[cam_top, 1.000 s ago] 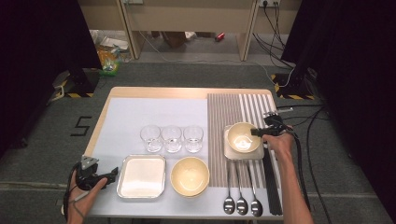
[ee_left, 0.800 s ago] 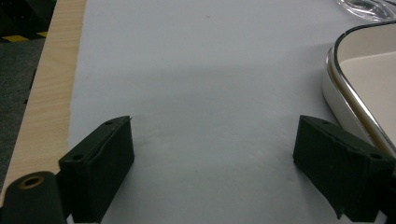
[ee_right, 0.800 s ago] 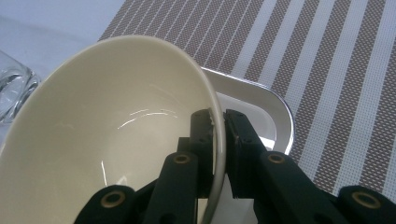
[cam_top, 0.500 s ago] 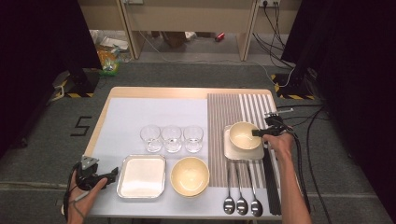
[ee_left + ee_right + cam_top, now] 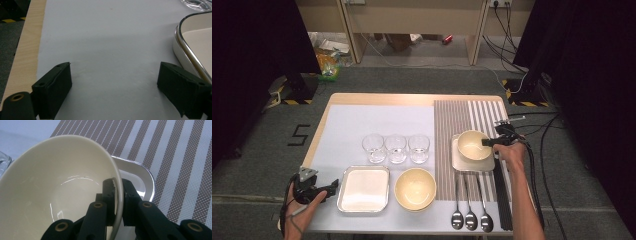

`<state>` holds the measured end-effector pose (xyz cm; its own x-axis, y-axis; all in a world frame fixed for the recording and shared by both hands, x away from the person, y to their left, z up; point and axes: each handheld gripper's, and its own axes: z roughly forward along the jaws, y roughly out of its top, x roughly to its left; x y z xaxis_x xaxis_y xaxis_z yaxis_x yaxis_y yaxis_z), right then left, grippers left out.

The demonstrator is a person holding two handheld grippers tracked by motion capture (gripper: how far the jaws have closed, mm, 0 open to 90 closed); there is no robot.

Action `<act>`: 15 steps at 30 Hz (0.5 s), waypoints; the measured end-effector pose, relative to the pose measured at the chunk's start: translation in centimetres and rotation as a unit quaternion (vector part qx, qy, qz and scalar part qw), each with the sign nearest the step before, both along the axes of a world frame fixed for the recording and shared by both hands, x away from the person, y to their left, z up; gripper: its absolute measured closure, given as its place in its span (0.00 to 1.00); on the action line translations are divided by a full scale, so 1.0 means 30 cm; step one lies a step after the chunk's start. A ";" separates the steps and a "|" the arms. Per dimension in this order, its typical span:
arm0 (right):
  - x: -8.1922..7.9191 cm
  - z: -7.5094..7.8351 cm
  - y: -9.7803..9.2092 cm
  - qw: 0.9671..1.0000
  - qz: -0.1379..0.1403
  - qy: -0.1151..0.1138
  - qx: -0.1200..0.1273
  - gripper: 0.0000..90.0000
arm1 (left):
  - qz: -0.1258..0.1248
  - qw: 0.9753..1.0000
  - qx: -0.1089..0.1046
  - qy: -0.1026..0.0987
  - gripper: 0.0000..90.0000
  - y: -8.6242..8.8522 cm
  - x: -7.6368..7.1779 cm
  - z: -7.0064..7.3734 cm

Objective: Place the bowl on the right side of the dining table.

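Observation:
My right gripper (image 5: 488, 142) (image 5: 117, 195) is shut on the rim of a cream bowl (image 5: 472, 145) (image 5: 57, 195), one jaw inside and one outside. The bowl is over a small steel tray (image 5: 472, 162) (image 5: 138, 176) on the striped mat (image 5: 462, 117); I cannot tell whether it touches the tray. My left gripper (image 5: 332, 187) (image 5: 113, 87) is open low over the pale blue mat at the table's front left corner, nothing between its jaws. Just to its right lies a second steel tray (image 5: 363, 189) (image 5: 193, 47).
Three clear glasses (image 5: 396, 148) stand in a row mid-table. A second cream bowl (image 5: 414, 188) sits in front of them. Three spoons (image 5: 470, 217) and dark chopsticks (image 5: 502, 195) lie on the striped mat near the front edge. The table's wooden left edge (image 5: 23, 47) is close to the left gripper.

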<state>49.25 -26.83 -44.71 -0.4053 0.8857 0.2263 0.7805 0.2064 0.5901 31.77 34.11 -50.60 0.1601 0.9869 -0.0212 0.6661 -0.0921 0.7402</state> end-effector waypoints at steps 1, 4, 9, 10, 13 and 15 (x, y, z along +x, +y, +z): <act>0.000 0.000 0.000 1.000 0.000 0.000 0.000 0.93 | 0.000 1.000 0.000 0.000 0.12 0.000 0.000 0.000; -0.005 0.000 0.003 1.000 0.002 0.000 -0.003 0.93 | 0.000 1.000 0.000 0.000 0.12 0.000 0.000 0.000; -0.006 0.001 -0.002 1.000 -0.005 0.002 0.008 0.90 | 0.000 1.000 0.000 0.000 0.12 0.000 0.000 0.000; -0.009 0.009 -0.008 1.000 -0.011 -0.007 0.018 0.87 | 0.000 1.000 0.000 0.000 0.12 0.000 0.000 0.000; -0.018 0.031 -0.021 0.999 -0.017 -0.012 0.024 0.82 | 0.000 1.000 0.000 0.000 0.12 0.000 0.000 0.000; -0.023 0.038 -0.026 0.999 -0.022 -0.012 0.027 0.79 | 0.000 1.000 0.000 0.000 0.12 0.000 0.000 0.000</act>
